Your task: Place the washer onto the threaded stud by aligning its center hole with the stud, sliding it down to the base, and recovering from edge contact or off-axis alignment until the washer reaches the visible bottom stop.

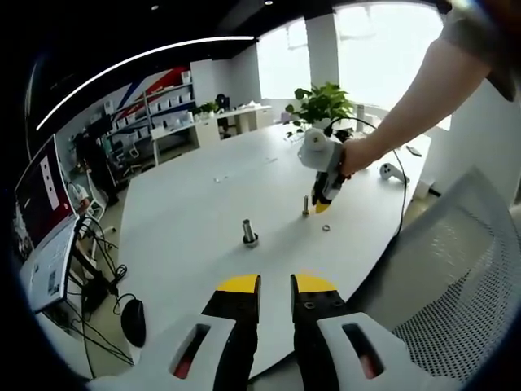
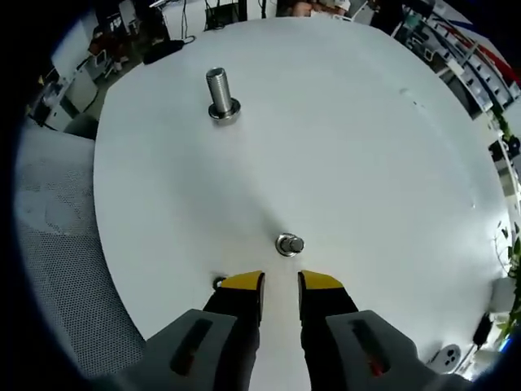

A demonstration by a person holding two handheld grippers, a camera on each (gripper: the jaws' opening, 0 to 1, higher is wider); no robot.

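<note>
Presently: right gripper (image 2: 281,287) empty, jaws slightly parted, above small stud (image 2: 289,244); washer (image 2: 218,283) flat on white table (image 2: 366,163) beside left jaw. Advice: open wider, descend squarely, pinch rim. Left gripper (image 1: 275,287) idle, narrowly parted.

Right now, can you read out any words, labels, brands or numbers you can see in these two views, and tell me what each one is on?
None can be read.
Monitor at the edge of the left gripper view: a red screen with a white panel, any text too blurred to read.
Shelf boxes at the far wall: too small to tell any labels.
Table, tall bolt, short bolt, washer: no markings visible.
</note>
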